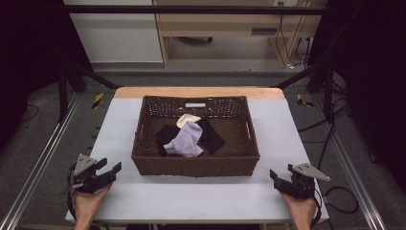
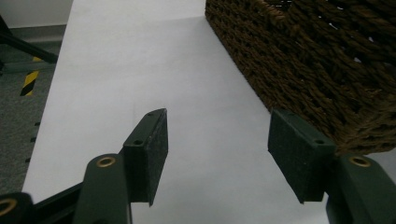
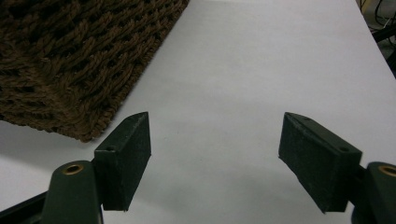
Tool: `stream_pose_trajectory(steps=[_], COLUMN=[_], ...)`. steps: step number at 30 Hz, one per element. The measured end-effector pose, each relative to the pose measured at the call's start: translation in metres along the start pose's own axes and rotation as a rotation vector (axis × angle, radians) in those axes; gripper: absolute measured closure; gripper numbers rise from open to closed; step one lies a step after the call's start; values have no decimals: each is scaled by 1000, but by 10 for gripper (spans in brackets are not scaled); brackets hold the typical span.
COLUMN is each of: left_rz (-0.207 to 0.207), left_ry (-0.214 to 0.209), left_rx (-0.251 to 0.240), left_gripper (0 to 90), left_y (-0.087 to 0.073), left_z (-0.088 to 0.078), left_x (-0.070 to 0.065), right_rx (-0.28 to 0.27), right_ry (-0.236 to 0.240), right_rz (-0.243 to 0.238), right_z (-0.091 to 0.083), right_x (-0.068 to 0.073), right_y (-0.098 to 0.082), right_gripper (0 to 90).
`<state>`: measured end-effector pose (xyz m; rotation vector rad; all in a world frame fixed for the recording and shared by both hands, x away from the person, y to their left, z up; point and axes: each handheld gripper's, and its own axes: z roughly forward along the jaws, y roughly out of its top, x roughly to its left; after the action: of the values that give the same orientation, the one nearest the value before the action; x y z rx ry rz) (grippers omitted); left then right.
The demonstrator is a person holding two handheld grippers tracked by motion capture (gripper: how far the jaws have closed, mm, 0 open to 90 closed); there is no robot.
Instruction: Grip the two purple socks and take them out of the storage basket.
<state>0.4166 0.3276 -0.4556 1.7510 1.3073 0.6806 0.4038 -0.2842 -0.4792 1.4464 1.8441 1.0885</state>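
Observation:
A brown wicker basket [image 1: 196, 165] stands in the middle of the pale table [image 1: 191, 196]. In it lie a black cloth [image 1: 214, 139], a lilac cloth [image 1: 186, 142] and a cream cloth [image 1: 186, 119]. My left gripper [image 1: 111, 166] rests near the table's front left corner, left of the basket, open and empty. In the left gripper view the gripper [image 2: 218, 116] points along the basket's side [image 2: 317, 60]. My right gripper [image 1: 281, 172] sits at the front right, also open with nothing between its jaws. In the right gripper view, this gripper [image 3: 215, 119] is just right of the basket's corner [image 3: 70, 56].
Bare table surface [image 2: 140, 60] runs along both sides of the basket and in front of it. Metal rails [image 1: 43, 158] flank the table. Black frame bars and cables [image 1: 330, 139] stand on the floor to the right, and wooden furniture [image 1: 225, 24] stands beyond.

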Motion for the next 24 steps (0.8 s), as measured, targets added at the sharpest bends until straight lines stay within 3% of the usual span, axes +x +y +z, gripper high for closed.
stream_pose_trajectory(steps=[4,8,15,24], left_rz=[-11,7,-48,-62], left_ry=[-23,-20,-50,-79], left_rx=[-16,-31,-70,-115], left_gripper=[372,363,359,348], left_y=[3,7,16,30], left_z=[-3,-7,-16,-29], left_x=[-2,-4,-4,-7], right_rx=[-7,-23,-20,-31], right_ry=[1,6,8,7], right_rz=[5,3,-10,-27], right_z=[-1,-5,-3,-2], right_x=[-1,0,1,5], right_y=[0,0,0,1], right_gripper=[249,248,234,228])
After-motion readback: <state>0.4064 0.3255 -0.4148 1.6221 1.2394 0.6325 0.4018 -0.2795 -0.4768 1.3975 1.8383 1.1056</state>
